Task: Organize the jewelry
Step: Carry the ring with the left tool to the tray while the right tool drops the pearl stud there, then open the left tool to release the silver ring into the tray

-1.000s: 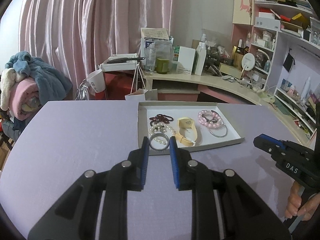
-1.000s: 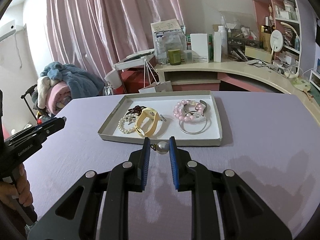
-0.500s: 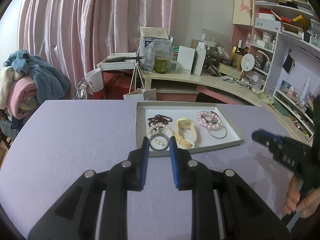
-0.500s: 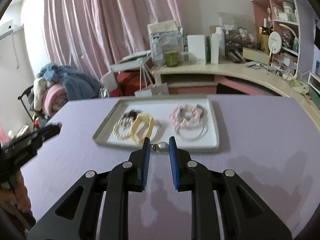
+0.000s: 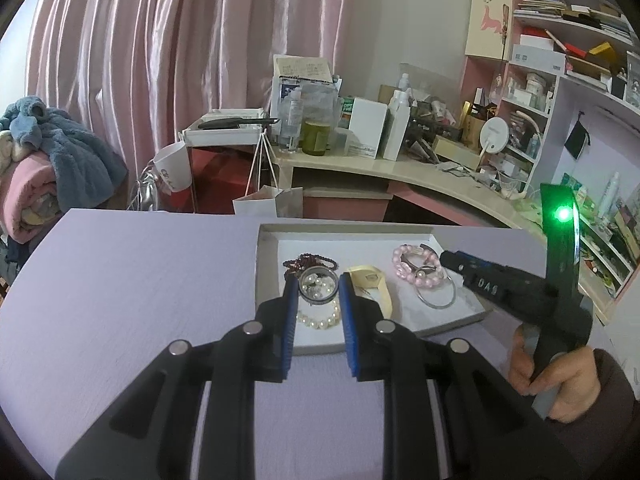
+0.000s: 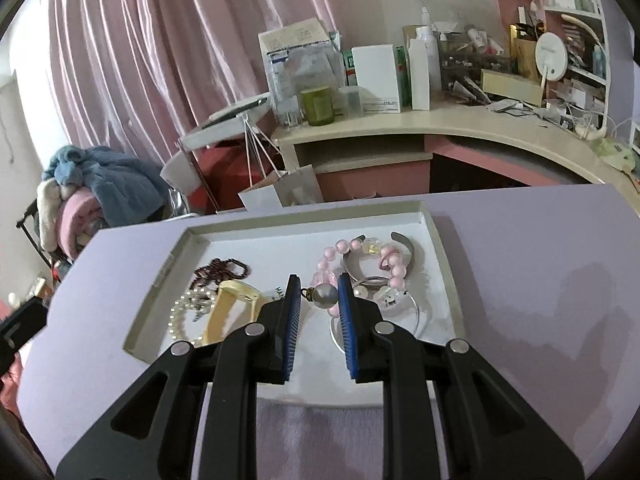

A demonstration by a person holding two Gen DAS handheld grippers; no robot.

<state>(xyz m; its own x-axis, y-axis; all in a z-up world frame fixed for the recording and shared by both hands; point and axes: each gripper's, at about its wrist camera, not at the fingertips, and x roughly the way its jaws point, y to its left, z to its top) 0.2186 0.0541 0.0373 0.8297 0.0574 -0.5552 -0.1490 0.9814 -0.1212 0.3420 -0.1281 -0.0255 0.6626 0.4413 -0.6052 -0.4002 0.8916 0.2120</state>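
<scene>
Jewelry lies in a shallow white tray (image 6: 154, 300) on the lilac bench (image 6: 520, 280). At the tray's left sit a dark bead bracelet (image 6: 220, 270) and, nearer, a pearl bracelet (image 6: 180, 316), with a cream bangle (image 6: 228, 312) just right of them. The left gripper (image 5: 318, 286) hangs over the tray's near left part, clenched on a silver ring (image 5: 317, 286) pinched between its blue pads, above the pearls. Right of the middle, the right gripper (image 6: 319, 294) reaches over the tray's near edge, grasping a round pearl pendant (image 6: 324, 295) with a small dark clasp on its left. Beyond it lie a pink bead bracelet (image 6: 340, 248) and a silver cuff (image 6: 404, 242), and nearer a thin silver hoop (image 6: 416, 312).
</scene>
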